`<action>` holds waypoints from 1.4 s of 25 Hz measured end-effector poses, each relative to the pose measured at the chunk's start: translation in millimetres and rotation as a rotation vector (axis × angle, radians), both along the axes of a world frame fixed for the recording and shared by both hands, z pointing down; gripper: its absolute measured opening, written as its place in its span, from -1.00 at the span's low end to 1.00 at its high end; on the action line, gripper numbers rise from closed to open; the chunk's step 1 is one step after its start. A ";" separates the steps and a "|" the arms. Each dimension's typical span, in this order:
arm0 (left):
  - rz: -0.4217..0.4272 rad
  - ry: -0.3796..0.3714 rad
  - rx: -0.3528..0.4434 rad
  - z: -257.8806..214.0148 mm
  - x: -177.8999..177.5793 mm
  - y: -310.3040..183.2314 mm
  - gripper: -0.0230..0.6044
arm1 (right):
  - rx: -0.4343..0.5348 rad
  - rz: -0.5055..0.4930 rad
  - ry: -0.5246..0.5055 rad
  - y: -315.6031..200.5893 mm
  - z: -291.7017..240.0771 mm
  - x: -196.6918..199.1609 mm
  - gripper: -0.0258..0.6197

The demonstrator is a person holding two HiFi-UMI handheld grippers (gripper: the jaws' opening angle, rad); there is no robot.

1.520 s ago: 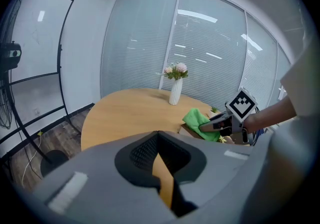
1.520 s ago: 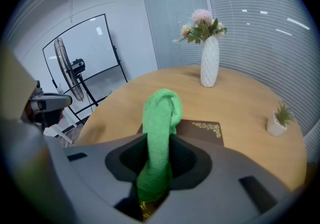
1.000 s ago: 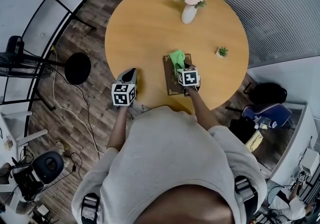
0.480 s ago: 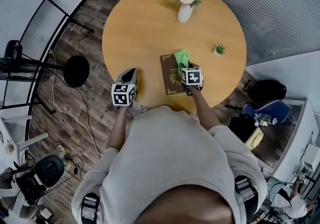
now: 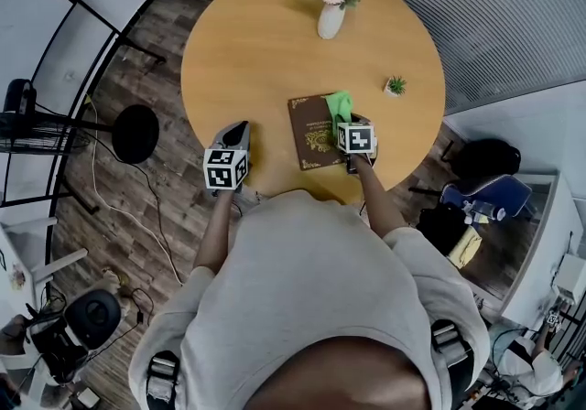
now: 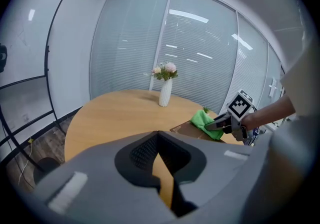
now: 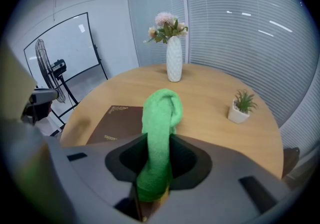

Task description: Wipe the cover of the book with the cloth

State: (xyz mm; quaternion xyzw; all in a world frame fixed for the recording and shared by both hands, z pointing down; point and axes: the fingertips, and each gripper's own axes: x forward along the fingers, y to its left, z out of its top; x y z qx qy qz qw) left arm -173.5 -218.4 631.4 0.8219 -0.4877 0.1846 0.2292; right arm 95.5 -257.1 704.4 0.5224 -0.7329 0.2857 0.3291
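On the table [image 5: 247, 51]: the book [image 5: 311, 132] lies flat with its brown cover up, near the person's edge.
Cloth [image 5: 340, 105]: green, over the book's far right corner and pinched by the right gripper [image 5: 347, 122].
Right jaws: in the right gripper view the right gripper [image 7: 155, 170] is clamped on the cloth's [image 7: 161, 113] lower part. The cloth rises from the jaws and curls over at its top.
Left gripper [image 5: 235, 135]: at the table's near left edge, well apart from the book.
Left jaws: in the left gripper view the left gripper [image 6: 162, 168] has them drawn together to a thin slit, with nothing between.
Hidden from the head: the marker cubes [image 5: 355, 137] cover both pairs of jaws, and the right one hides the book's near right corner.
Hard to tell: whether the cloth presses on the cover or only hangs just over it.
Cut off: the right gripper's body hides the near part of the book [image 7: 117, 123].
Left gripper view only: the right gripper [image 6: 216, 124] side-on, with the cloth [image 6: 204, 117] bunched over the book [image 6: 186, 129].
Right gripper view only: the vase [image 7: 174, 59] and the potted plant [image 7: 241, 106] seen upright, well apart from the cloth.
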 end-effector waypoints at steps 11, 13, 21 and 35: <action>0.045 -0.002 0.000 -0.1 11.2 -1.7 -0.89 | 0.014 0.038 0.017 14.3 -6.1 24.8 -0.54; 0.051 0.001 0.001 0.2 13.2 -3.2 -0.90 | 0.033 0.043 0.009 15.3 -13.3 26.4 -0.54; 0.077 0.007 -0.003 1.4 21.6 -4.3 -0.90 | 0.091 0.032 -0.025 25.7 -40.3 12.4 -0.54; 0.048 -0.004 -0.002 0.8 7.9 -3.8 -0.90 | 0.066 -0.154 -0.090 47.3 -39.0 -77.0 -0.54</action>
